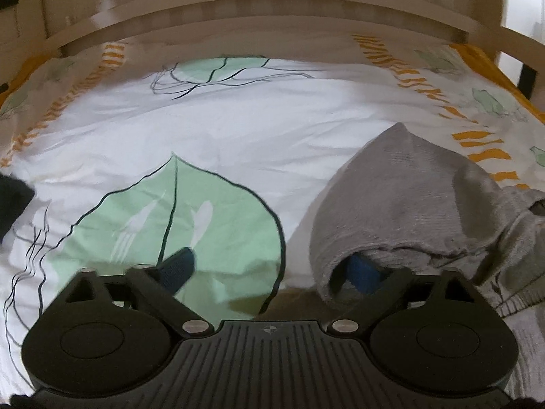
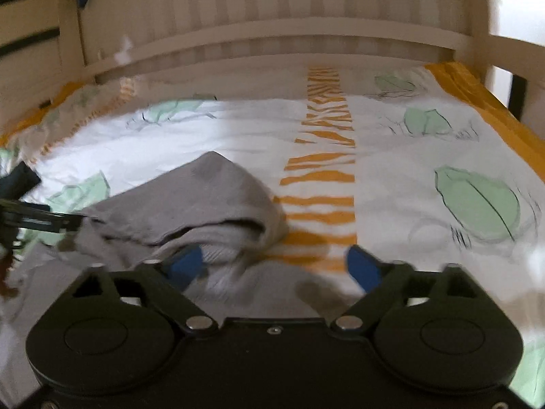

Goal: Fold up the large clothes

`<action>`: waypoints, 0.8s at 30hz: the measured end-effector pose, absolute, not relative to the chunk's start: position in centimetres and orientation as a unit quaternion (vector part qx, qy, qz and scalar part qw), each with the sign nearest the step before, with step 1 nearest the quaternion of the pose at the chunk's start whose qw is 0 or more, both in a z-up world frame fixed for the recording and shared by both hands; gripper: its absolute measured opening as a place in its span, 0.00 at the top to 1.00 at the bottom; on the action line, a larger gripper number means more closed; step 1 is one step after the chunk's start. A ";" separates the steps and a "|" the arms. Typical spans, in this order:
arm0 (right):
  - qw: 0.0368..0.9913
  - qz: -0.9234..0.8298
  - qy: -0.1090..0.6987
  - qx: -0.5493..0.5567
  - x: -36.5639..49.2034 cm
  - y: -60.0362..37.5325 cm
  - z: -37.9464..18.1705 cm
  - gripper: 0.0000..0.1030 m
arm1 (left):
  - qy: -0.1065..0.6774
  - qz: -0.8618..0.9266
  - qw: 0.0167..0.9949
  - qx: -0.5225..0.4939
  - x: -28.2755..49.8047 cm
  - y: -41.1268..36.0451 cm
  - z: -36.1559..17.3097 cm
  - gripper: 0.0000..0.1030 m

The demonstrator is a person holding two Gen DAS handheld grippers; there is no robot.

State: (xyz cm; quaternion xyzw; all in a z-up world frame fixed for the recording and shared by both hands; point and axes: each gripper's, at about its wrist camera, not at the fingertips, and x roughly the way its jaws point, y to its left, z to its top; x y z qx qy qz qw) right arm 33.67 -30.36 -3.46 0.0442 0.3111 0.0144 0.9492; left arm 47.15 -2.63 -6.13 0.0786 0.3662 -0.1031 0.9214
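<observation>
Nearest the left wrist camera, the left gripper (image 1: pixel 272 272) has its jaws wide apart; one blue finger reaches under the edge of the grey garment (image 1: pixel 402 204), not pinching it. The right gripper (image 2: pixel 277 266) is likewise spread, its left finger against the same cloth. The garment lies bunched on the leaf-printed bedsheet (image 2: pixel 391 177). Beyond stands the pale slatted bed frame (image 2: pixel 272 37).

Soft daylight from a window (image 1: pixel 523 10) at upper right washes your bed cover (image 1: pixel 238 129) pale and leaves the near edge in shadow. Both fisheye views bow the headboard (image 2: pixel 272 39); your right-wrist view smears with motion blur, worst toward the edges.
</observation>
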 end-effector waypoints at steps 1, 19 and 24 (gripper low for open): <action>0.947 0.013 0.319 0.041 34.8 -30.5 -3.8 0.21 | 0.367 -0.108 0.920 0.082 47.3 -2.8 -6.1 0.18; 0.941 0.031 0.327 0.080 41.1 -31.0 -2.9 0.85 | 0.276 -0.159 0.946 0.057 48.7 -4.3 -1.6 0.92; 0.959 0.040 0.275 0.062 38.7 -31.8 -0.7 0.85 | 0.242 -0.173 0.953 0.054 45.8 -3.0 -2.4 0.88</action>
